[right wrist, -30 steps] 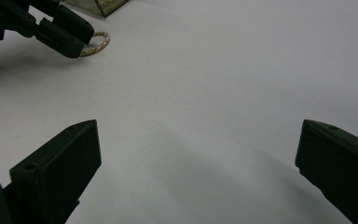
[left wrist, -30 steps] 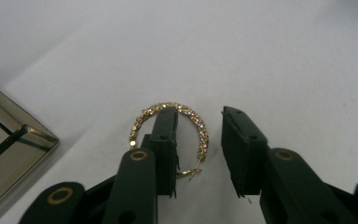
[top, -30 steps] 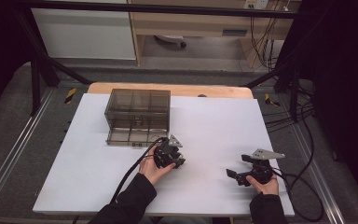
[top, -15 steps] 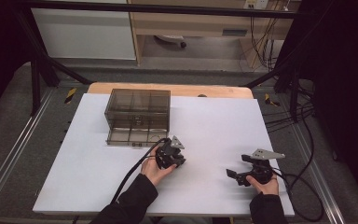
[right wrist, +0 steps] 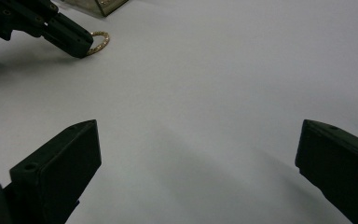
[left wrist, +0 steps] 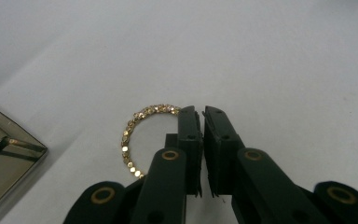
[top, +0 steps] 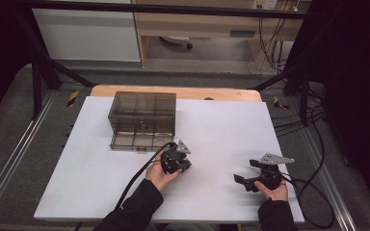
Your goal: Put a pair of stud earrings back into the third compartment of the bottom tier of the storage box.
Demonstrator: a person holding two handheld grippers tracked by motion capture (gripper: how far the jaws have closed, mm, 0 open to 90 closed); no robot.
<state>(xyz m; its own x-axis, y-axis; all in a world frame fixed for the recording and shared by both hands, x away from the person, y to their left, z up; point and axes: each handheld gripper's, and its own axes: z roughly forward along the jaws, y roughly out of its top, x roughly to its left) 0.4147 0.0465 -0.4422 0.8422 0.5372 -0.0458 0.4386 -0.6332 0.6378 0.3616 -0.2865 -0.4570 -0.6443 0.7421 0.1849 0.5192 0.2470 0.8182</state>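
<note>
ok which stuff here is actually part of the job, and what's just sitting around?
Part of the job:
- gold bracelet, pinched at its rim by the left gripper, whose jaws have just been closing on it
- smoky clear compartment box, just beside it

Just there:
- right gripper, open, holding nothing
- white table
- wooden board at the far edge

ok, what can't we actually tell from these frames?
- Bracelet: in the left gripper view the left gripper covers its right part, so the pinch point is hidden. The jaws have just been closing, the bracelet between them.
- Box: the left gripper view's left edge cuts it to one corner; contents are too small in the high view.
- Right gripper: jaws wide open; the view's bottom edge cuts off its body.
</note>
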